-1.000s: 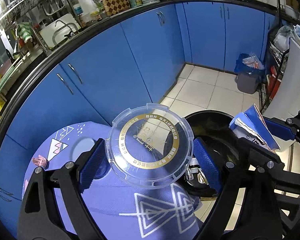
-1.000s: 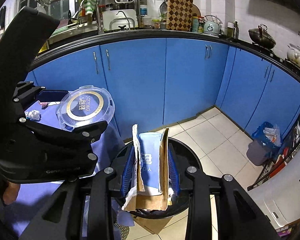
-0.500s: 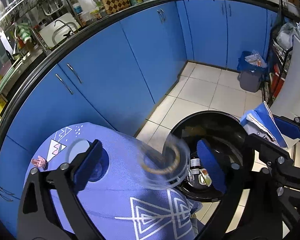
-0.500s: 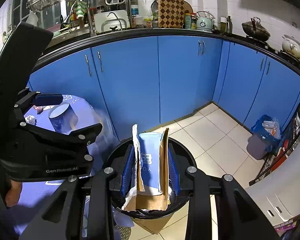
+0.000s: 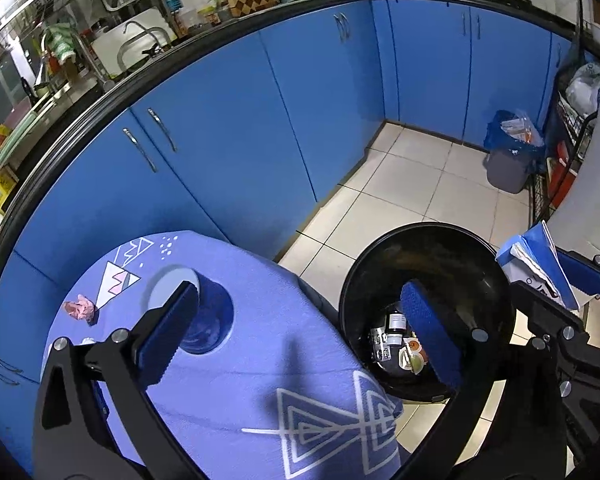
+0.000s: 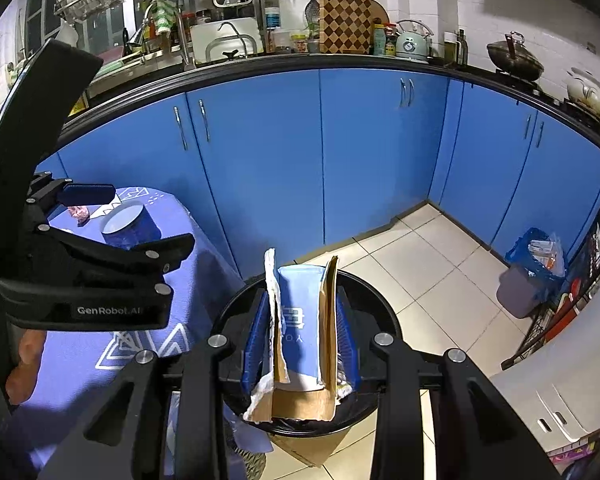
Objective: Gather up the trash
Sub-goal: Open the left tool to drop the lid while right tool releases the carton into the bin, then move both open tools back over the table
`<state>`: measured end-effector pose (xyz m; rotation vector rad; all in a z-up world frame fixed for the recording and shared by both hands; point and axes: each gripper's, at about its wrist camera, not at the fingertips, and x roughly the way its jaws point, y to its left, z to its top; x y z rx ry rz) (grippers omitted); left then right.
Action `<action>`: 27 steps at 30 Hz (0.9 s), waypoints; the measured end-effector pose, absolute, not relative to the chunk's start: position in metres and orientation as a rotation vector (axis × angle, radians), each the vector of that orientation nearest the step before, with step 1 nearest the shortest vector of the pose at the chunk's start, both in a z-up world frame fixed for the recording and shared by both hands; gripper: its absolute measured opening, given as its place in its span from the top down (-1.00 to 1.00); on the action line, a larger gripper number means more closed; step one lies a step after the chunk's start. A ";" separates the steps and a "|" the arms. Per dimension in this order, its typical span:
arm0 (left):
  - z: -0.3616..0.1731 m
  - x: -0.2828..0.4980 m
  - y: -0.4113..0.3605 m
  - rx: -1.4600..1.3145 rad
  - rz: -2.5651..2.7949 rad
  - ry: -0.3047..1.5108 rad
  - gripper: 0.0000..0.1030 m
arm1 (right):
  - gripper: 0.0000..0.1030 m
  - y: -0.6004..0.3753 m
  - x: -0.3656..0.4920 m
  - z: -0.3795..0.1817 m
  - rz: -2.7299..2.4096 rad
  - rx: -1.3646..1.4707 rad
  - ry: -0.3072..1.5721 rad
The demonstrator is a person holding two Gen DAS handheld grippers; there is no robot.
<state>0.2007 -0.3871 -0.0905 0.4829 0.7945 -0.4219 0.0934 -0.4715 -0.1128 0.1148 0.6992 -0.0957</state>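
Cardboard-backed blue pack (image 6: 302, 332) clamped upright in R gripper (image 6: 300, 340), over bin (image 6: 384, 312) mouth but near front rim. Risk on release: could catch rim, tip out to floor. Centre further in before opening. L gripper (image 5: 300, 324) jaws just opened, now spread wide, nothing between; one pad over table (image 5: 240, 360), other over bin. Clear lid no longer visible; prob. in bin, unconfirmed. Risk: L arm swing could knock blue tub (image 5: 204, 320) beside near pad. Farther on table: pink scrap (image 5: 80, 309) not yet collected; small, easy to miss/pinch cloth instead.
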 end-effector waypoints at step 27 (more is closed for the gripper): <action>-0.070 0.203 -0.337 0.384 -0.393 0.786 -0.94 | -0.80 -0.454 0.103 -0.105 -0.176 0.055 0.687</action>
